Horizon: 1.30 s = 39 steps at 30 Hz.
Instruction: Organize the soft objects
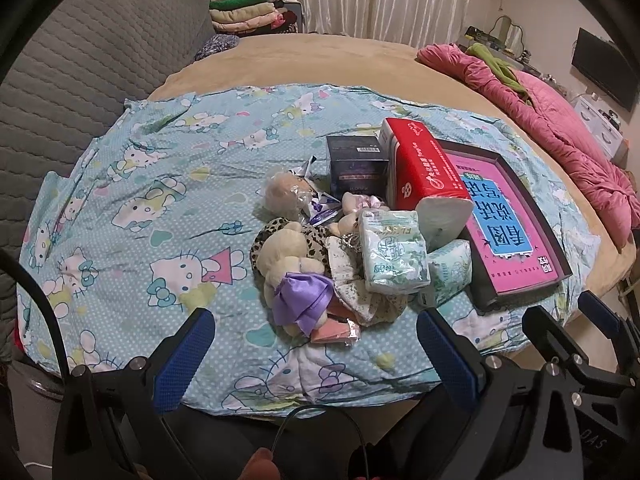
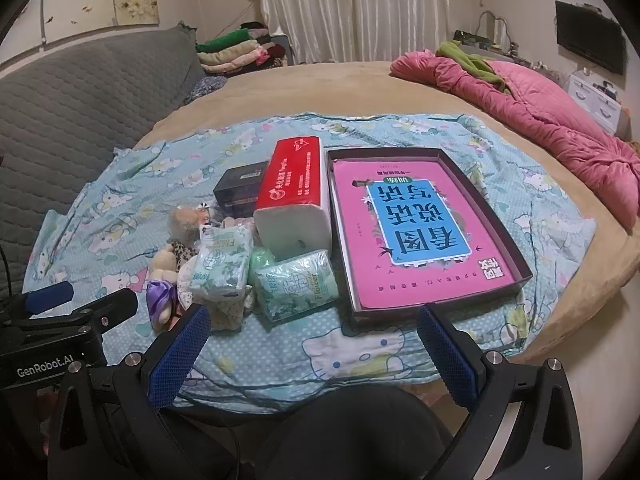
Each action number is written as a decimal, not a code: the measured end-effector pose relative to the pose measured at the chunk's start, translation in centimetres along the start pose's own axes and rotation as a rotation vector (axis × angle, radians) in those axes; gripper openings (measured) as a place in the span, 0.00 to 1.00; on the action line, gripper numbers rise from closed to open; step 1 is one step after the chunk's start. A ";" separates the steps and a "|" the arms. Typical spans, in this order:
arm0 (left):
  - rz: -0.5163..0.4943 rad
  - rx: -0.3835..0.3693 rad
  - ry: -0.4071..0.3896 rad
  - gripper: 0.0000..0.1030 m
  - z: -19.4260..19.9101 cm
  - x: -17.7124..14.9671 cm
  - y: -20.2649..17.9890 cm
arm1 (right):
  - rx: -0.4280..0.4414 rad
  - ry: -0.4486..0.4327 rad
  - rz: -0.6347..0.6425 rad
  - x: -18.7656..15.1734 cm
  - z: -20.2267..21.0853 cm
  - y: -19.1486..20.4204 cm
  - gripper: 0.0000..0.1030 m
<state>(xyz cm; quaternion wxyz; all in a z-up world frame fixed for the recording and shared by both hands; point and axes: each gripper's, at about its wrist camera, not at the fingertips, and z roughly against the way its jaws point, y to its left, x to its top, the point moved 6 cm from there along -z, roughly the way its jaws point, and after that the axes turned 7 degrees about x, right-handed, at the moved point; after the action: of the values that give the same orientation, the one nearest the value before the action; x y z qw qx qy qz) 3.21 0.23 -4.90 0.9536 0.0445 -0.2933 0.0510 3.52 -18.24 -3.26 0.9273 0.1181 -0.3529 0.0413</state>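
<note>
A pile of soft things lies on a blue cartoon-print cloth [image 1: 132,184] on the bed. It holds a cream plush toy with a purple bow [image 1: 292,268], a smaller plush in clear wrap [image 1: 284,196], two green tissue packs [image 1: 392,256] [image 2: 296,284], and a red-wrapped tissue brick [image 1: 424,176] [image 2: 296,192]. Right of them a dark shallow box [image 2: 516,240] holds a pink and blue book [image 2: 420,232]. My left gripper [image 1: 316,344] stands open just short of the plush toy. My right gripper [image 2: 316,344] is open before the tissue packs and box, holding nothing.
A small black box [image 1: 356,168] stands behind the toys. A grey quilted sofa back [image 1: 80,80] rises at left. A pink quilt [image 2: 560,120] is bunched at the bed's right. Folded clothes [image 2: 236,52] are stacked by the curtain. A black cable [image 1: 320,432] runs below the left gripper.
</note>
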 end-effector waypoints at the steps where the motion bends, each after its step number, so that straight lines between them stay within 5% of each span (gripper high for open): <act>1: -0.001 0.004 0.001 0.99 0.0 0.0 0.0 | 0.001 0.001 0.000 0.0 0.0 0.0 1.00; 39: 0.012 0.001 0.009 0.99 -0.6 -0.1 0.7 | 0.002 0.004 -0.005 -0.3 -0.1 -0.2 1.00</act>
<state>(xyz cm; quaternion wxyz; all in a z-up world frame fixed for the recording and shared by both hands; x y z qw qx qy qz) 3.39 1.02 -5.38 0.9546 0.0428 -0.2891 0.0572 3.44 -18.37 -3.57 0.9280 0.1199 -0.3506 0.0395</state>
